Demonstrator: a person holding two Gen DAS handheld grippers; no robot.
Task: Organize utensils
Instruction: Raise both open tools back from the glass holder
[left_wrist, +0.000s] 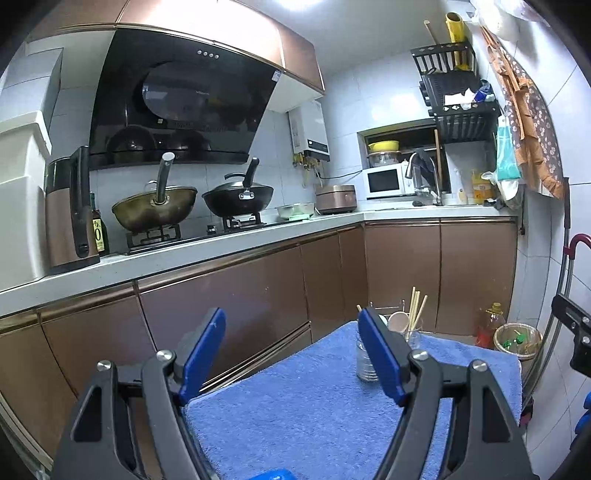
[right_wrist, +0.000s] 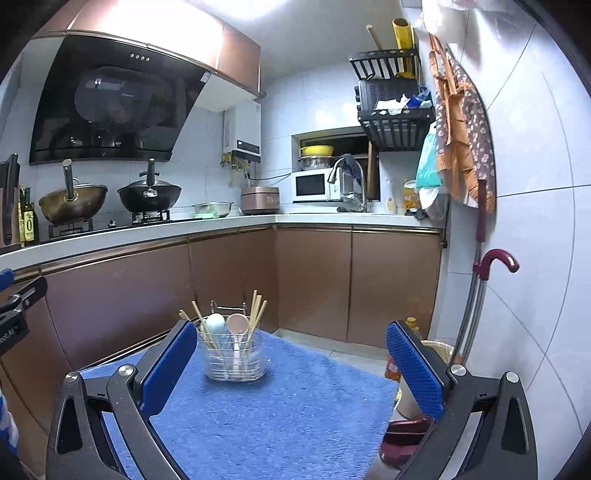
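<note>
A clear utensil holder with a wire frame (right_wrist: 233, 356) stands at the far end of a blue towel (right_wrist: 266, 410). It holds a pale blue spoon (right_wrist: 215, 323), a pink spoon (right_wrist: 237, 324) and several wooden chopsticks (right_wrist: 256, 309). In the left wrist view the holder (left_wrist: 365, 360) is partly hidden behind my right finger, with the pink spoon (left_wrist: 398, 320) and chopsticks (left_wrist: 416, 310) above it. My left gripper (left_wrist: 291, 325) is open and empty, short of the holder. My right gripper (right_wrist: 291, 343) is open and empty, with the holder between its fingers further ahead.
Brown kitchen cabinets (right_wrist: 314, 280) run behind and left of the towel. The counter (left_wrist: 221, 247) carries two woks, a kettle and a rice cooker. A waste bin (left_wrist: 517, 339) and oil bottle (left_wrist: 491, 321) stand on the floor at right. A red-handled pole (right_wrist: 495, 262) leans on the wall.
</note>
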